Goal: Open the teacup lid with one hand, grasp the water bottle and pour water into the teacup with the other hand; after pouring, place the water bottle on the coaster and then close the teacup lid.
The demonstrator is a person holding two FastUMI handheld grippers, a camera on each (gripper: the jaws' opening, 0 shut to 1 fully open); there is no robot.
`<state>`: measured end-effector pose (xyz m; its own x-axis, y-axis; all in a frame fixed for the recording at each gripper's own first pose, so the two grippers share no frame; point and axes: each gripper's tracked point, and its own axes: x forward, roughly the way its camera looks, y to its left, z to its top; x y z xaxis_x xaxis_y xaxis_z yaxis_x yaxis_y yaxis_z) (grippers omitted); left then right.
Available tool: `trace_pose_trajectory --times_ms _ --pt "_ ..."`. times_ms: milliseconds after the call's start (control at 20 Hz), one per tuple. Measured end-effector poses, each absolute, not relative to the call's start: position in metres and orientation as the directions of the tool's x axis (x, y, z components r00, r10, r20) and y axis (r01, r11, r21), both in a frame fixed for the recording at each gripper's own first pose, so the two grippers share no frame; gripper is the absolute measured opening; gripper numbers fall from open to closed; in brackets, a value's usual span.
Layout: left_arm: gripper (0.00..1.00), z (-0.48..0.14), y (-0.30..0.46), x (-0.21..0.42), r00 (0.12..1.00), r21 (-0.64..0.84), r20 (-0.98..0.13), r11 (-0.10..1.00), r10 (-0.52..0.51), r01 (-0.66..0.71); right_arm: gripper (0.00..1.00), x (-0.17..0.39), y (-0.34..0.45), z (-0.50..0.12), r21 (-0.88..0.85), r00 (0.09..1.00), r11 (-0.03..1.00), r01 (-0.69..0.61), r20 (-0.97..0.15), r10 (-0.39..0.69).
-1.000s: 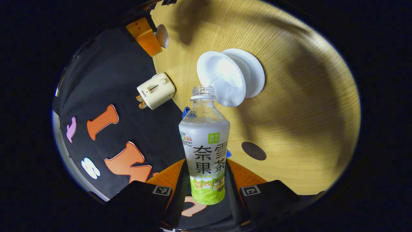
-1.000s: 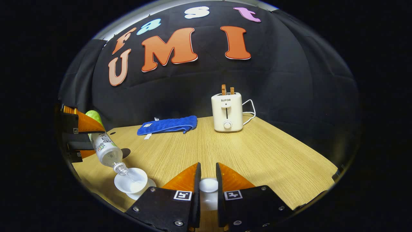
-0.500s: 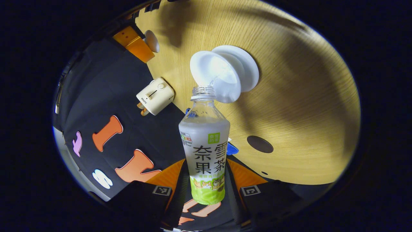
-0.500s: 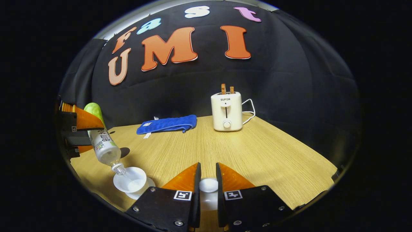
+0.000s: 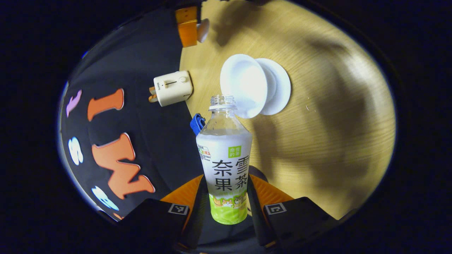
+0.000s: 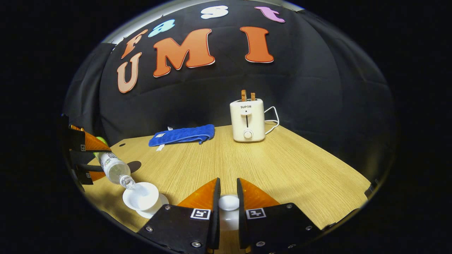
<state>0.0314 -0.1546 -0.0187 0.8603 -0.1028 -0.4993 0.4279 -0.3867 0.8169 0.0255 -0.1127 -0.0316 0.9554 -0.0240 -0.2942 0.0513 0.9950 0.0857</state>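
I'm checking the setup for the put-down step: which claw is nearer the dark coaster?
Left. The left claw, holding the bottle, is just beside the coaster; the right claw, gripping the lid, is farther along the table.

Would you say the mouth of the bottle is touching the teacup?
Cannot tell. In the right gripper view the bottle mouth sits right at the teacup rim, and the left gripper view overlaps them, so no gap or contact reads plainly.
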Motion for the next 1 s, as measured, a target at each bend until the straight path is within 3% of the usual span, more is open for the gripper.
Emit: trace_pose_trajectory --times_ms 250,550,800,1000 --pt "0.61 -0.024 -0.148 0.031 0.863 0.873 -0.48 0.008 -0.158 0.487 0.22 0.026 -0.108 -0.033 0.081 0.955 0.996 0.042 -0.296 -0.016" --pt "0.64 -0.015 -0.137 0.044 0.897 0.78 -0.401 0.444 -0.188 0.442 0.22 0.027 -0.103 -0.035 0.075 0.953 0.997 0.036 -0.304 -0.012" --pt "0.6 -0.01 -0.127 0.055 0.914 0.621 -0.36 0.683 -0.186 0.384 0.22 0.028 -0.102 -0.037 0.074 0.952 0.997 0.032 -0.305 -0.008" --pt "0.61 -0.006 -0.125 0.06 0.931 0.542 -0.32 0.772 -0.174 0.331 0.22 0.029 -0.099 -0.038 0.075 0.952 0.997 0.028 -0.307 -0.003"
